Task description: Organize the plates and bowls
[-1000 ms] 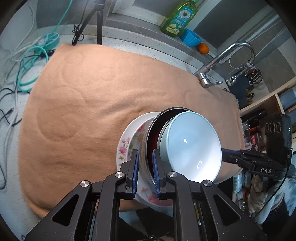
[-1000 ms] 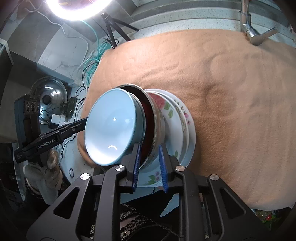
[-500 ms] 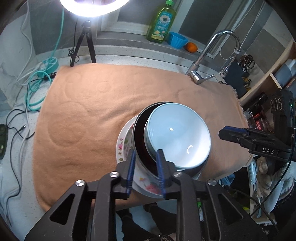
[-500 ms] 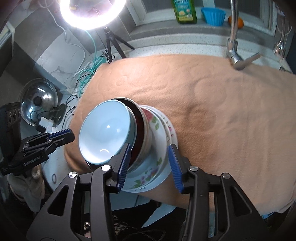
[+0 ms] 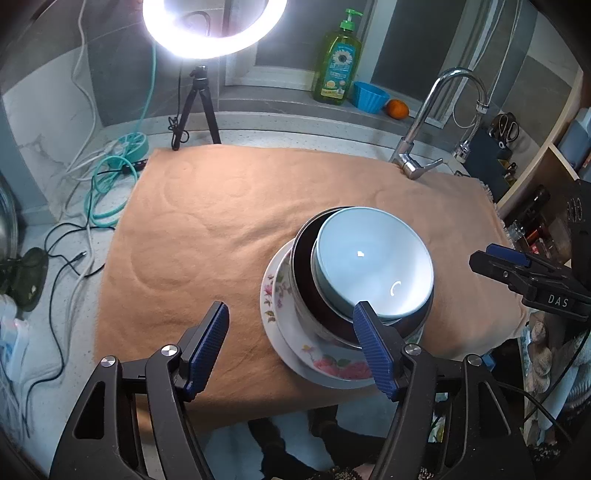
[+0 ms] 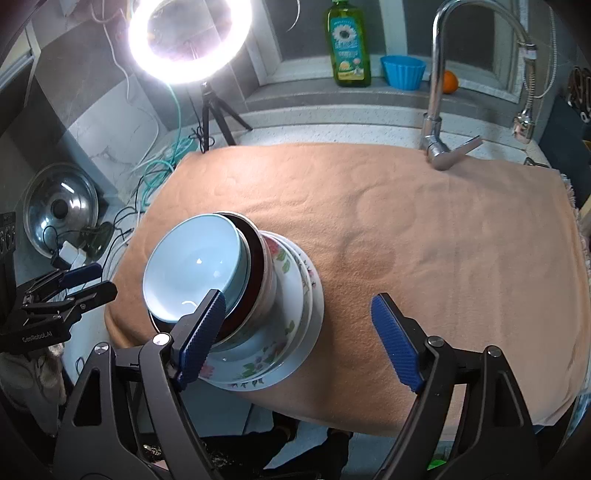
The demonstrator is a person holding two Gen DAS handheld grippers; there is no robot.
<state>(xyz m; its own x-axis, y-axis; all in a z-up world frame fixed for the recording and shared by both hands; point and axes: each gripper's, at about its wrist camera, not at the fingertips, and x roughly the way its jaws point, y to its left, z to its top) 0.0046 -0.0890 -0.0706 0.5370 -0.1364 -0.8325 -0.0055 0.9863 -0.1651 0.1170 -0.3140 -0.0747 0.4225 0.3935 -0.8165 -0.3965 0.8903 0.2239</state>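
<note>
On the orange cloth (image 5: 229, 229) near its front edge, a blue bowl (image 5: 373, 269) sits in a dark bowl (image 5: 306, 291) on flowered plates (image 5: 280, 332), while the left gripper (image 5: 291, 347) and right gripper (image 6: 299, 336) both stand wide open, holding nothing.

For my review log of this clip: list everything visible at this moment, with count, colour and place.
bowl: 1, light blue, top of stack
dark bowl: 1, dark red inside, under it
floral plates: at least 2, white, stack base
cloth: 1, tan, covering counter
ring light: 1, lit, on tripod behind
dish soap bottle: 1, green, sill
cup: 1, blue, sill
orange: 1, sill
faucet: 1, chrome
pot lid: 1, steel, left
cables: several, teal, white, black
left gripper: open
right gripper: open
</note>
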